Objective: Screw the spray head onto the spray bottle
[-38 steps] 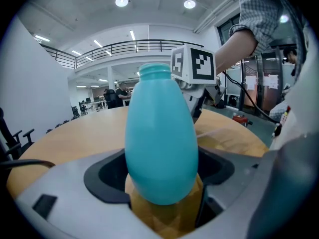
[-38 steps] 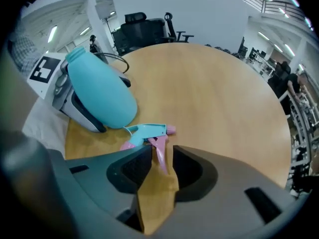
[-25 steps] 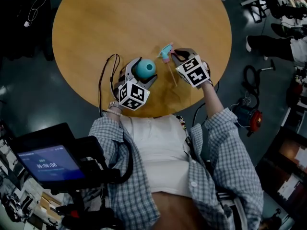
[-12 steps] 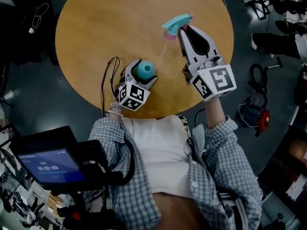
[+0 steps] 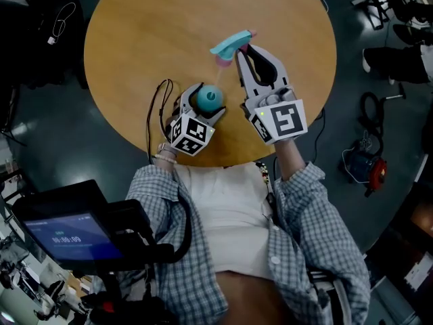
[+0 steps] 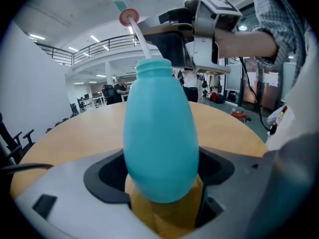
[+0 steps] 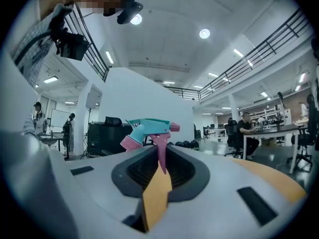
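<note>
A teal spray bottle (image 5: 208, 99) stands upright on the round wooden table (image 5: 149, 32), and my left gripper (image 5: 198, 108) is shut on its belly. In the left gripper view the bottle (image 6: 159, 138) fills the middle, its neck uncapped. My right gripper (image 5: 246, 49) is raised and level, shut on the pink trigger (image 7: 162, 156) of the teal and pink spray head (image 5: 231, 45). The head hangs above and beyond the bottle. Its thin dip tube (image 6: 141, 39) slants down from the pink collar (image 6: 128, 17) to the bottle's mouth; whether its end is inside is unclear.
A black cable (image 5: 157, 100) loops on the table left of the left gripper. The table's near edge runs just below both grippers. A screen on a black stand (image 5: 67, 232) sits at lower left. Cables and a red tool (image 5: 369, 168) lie on the floor at right.
My right gripper lifted the spray head off the table, swung level, then shifted left toward the bottle, so the tube now hangs over its neck. The left gripper and bottle stayed put.
</note>
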`<action>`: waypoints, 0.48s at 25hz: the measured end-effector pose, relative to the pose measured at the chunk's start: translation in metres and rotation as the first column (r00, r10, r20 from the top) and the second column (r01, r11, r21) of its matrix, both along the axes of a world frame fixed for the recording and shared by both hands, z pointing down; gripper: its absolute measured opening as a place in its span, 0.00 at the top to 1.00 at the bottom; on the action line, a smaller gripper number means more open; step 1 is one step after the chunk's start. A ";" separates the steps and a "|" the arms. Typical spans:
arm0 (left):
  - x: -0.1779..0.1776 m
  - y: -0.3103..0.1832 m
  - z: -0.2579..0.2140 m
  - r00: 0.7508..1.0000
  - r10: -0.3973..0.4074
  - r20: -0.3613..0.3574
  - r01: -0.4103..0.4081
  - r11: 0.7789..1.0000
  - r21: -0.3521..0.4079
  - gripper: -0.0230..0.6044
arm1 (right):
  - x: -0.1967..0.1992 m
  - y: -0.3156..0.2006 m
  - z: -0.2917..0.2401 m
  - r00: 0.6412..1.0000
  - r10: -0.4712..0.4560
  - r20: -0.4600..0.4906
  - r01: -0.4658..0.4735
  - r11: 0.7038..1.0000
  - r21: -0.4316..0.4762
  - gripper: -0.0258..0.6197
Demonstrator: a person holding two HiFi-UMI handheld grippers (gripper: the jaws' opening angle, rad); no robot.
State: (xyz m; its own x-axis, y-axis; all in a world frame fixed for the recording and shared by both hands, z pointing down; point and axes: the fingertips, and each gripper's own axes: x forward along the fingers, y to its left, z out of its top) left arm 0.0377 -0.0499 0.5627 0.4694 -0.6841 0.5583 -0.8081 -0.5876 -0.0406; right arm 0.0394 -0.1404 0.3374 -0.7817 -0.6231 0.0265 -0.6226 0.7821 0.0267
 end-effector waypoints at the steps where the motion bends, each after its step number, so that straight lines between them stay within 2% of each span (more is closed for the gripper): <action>1: -0.001 0.001 0.000 1.000 0.000 0.001 0.000 1.000 -0.001 0.30 | -0.002 0.004 0.006 1.000 -0.008 -0.021 0.008 1.000 0.011 0.90; 7: -0.004 0.002 0.002 1.000 0.000 0.004 0.000 1.000 -0.004 0.30 | -0.013 0.042 0.045 0.983 -0.065 -0.170 0.074 0.996 0.050 0.90; 12: -0.004 0.001 0.002 1.000 0.000 0.006 0.000 1.000 -0.006 0.30 | -0.012 0.057 0.075 0.956 -0.065 -0.286 0.085 0.994 0.061 0.90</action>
